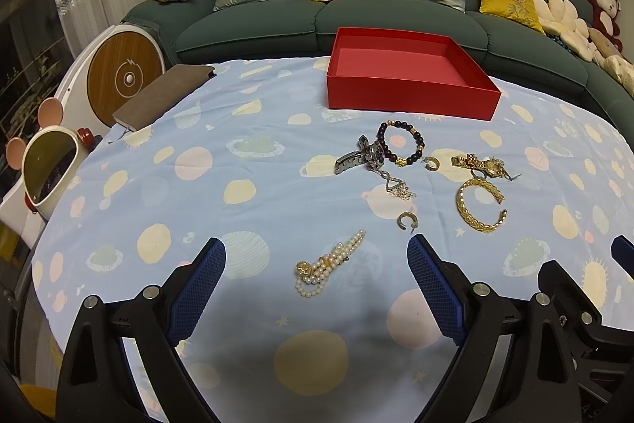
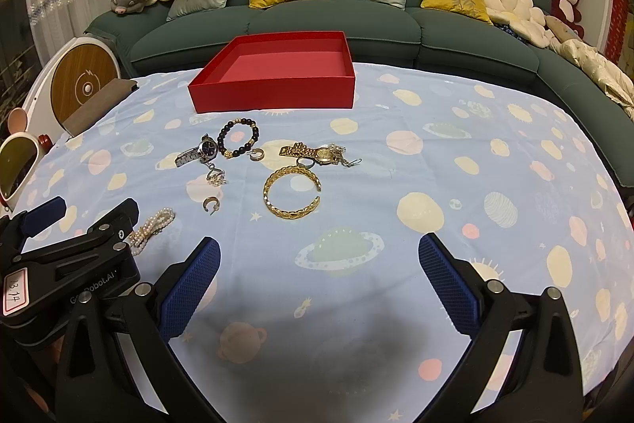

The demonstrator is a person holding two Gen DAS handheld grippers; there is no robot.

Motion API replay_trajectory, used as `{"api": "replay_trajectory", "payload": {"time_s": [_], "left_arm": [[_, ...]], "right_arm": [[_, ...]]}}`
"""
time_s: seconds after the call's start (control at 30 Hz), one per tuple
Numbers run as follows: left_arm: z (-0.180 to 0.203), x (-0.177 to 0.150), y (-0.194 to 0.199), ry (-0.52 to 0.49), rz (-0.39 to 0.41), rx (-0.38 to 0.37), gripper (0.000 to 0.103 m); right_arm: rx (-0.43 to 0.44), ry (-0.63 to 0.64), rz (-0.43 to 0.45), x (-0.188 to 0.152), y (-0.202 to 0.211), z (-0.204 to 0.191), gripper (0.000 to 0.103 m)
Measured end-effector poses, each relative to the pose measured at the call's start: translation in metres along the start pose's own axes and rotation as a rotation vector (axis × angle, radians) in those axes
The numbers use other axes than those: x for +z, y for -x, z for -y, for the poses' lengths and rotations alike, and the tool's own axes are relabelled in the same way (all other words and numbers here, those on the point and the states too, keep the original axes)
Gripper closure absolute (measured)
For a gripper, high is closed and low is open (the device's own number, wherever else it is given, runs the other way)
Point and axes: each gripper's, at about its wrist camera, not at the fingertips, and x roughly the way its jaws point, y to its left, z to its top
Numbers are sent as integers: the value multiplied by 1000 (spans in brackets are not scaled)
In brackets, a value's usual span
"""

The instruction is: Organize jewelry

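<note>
An empty red box (image 1: 408,74) (image 2: 277,74) sits at the table's far side. In front of it lie a dark bead bracelet (image 1: 400,143) (image 2: 239,137), a silver watch (image 1: 362,155) (image 2: 198,150), a gold watch (image 1: 477,163) (image 2: 313,153), a gold bangle (image 1: 480,205) (image 2: 291,191), small rings (image 1: 407,221) (image 2: 210,203) and a pearl bracelet (image 1: 327,264) (image 2: 152,226). My left gripper (image 1: 317,256) is open, the pearl bracelet between its fingers. My right gripper (image 2: 319,256) is open and empty, near the front edge.
The table wears a light blue planet-print cloth (image 1: 237,185) (image 2: 436,185). A brown notebook (image 1: 162,96) lies at the far left edge. A green sofa (image 1: 356,18) with cushions stands behind. A white round gadget (image 1: 119,74) and a bear-eared bin (image 1: 47,169) stand left.
</note>
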Motion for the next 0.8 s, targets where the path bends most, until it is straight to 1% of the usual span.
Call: {"api": "replay_trajectory", "payload": {"time_s": [0.47,0.8], "left_arm": [[-1,-1,-2,3,-7,-5,14],[-6,0,-9,19,-35,-42,13]], "right_arm": [[1,-1,-4,-2,-1,-1,5],[26,8,-21,-2,-10,-6,5]]}}
